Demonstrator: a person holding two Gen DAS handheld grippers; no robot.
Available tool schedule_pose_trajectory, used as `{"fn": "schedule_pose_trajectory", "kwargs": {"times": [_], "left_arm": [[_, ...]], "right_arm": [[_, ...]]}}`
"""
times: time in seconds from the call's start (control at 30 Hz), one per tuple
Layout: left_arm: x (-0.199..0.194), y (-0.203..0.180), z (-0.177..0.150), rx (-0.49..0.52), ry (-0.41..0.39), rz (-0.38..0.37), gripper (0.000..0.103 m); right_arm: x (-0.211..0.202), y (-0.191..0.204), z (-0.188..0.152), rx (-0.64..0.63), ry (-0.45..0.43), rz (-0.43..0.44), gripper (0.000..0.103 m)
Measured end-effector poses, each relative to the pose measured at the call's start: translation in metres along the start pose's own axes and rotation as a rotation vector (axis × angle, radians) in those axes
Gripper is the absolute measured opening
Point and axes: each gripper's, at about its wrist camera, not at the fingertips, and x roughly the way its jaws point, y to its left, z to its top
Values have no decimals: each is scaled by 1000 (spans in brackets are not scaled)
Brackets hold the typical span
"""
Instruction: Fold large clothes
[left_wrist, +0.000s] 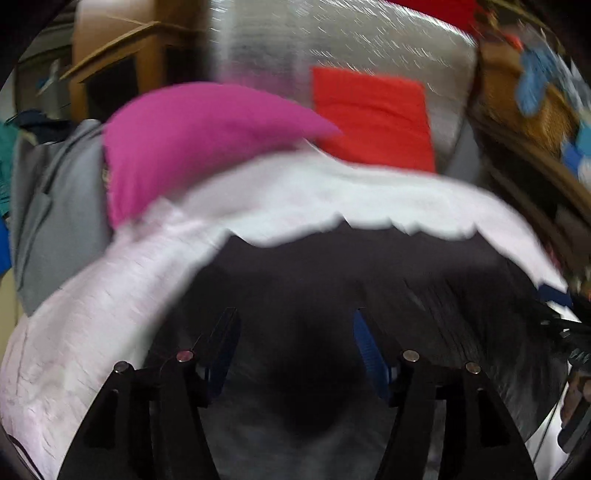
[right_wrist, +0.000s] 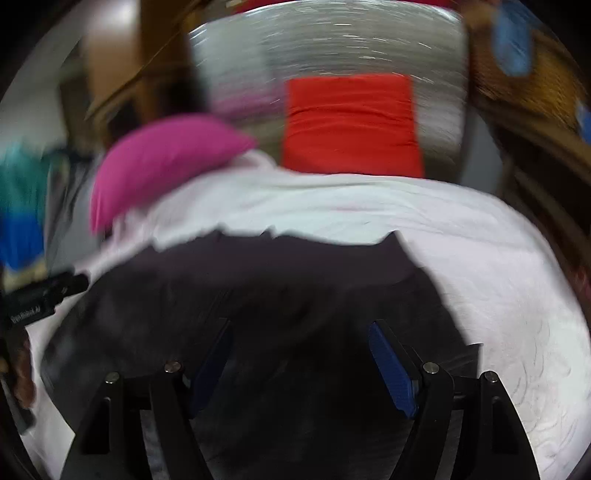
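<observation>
A dark garment (left_wrist: 369, 273) lies spread on a pale sheet (left_wrist: 92, 314), its far edge wavy. My left gripper (left_wrist: 295, 317) hangs over the garment with its blue-padded jaws standing apart and nothing pinched between them. In the right wrist view the same dark garment (right_wrist: 258, 288) fills the middle. My right gripper (right_wrist: 301, 326) is over it, open, with no cloth between its pads. Both views are blurred. The left gripper's body (right_wrist: 44, 295) shows at the left edge of the right wrist view.
A magenta pillow (left_wrist: 192, 136) rests at the far left of the pale sheet (right_wrist: 498, 295). A folded red cloth (left_wrist: 373, 118) lies beyond on a silvery surface (left_wrist: 332, 40). Grey clothing (left_wrist: 48, 206) is heaped at the left. Wooden furniture (left_wrist: 110, 62) stands behind.
</observation>
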Motion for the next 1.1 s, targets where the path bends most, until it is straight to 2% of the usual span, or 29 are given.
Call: {"fn": "schedule_pose_trajectory", "kwargs": {"times": [0.03,0.1,0.17,0.23,0.4,0.5,0.63,0.7,0.77,0.83,0.9,0.97,1.1], "left_arm": [[12,-5,-6,11,37,34,65],[44,-2,-19,-3,136,76,65],[56,8,-24,-32,132,105,66],[59,9,-24,-30,135,113,66],[59,10,-22,-51,132,141,66],[30,12,-23,-92,123,153,66],[-31,14,-31,-139,-29,122,66],[-52,4,-44,-123,-76,108,66],[-61,-8,-58,-96,-107,127,66],[-54,-17,-72,-66,-81,196,66],[-30,-15,-88,-62,6,235,68],[-21,-11,-97,-63,6,241,70],[-17,-8,-94,-85,15,253,73]], "right_arm": [[13,10,-7,-48,24,-36,78],[39,3,-16,-26,98,-107,79],[57,-19,-15,80,125,-126,79],[63,-27,-13,99,126,-167,79],[68,-35,-14,127,130,-185,80],[43,-37,-7,188,119,-189,80],[-29,-15,-11,178,-40,-150,82],[-47,-3,-22,171,-67,-117,84],[-54,10,-38,136,-77,-111,84],[-42,22,-56,86,-40,-134,84],[-26,25,-83,62,4,-157,85],[-15,18,-95,70,14,-201,86],[-14,7,-93,120,29,-230,86]]}}
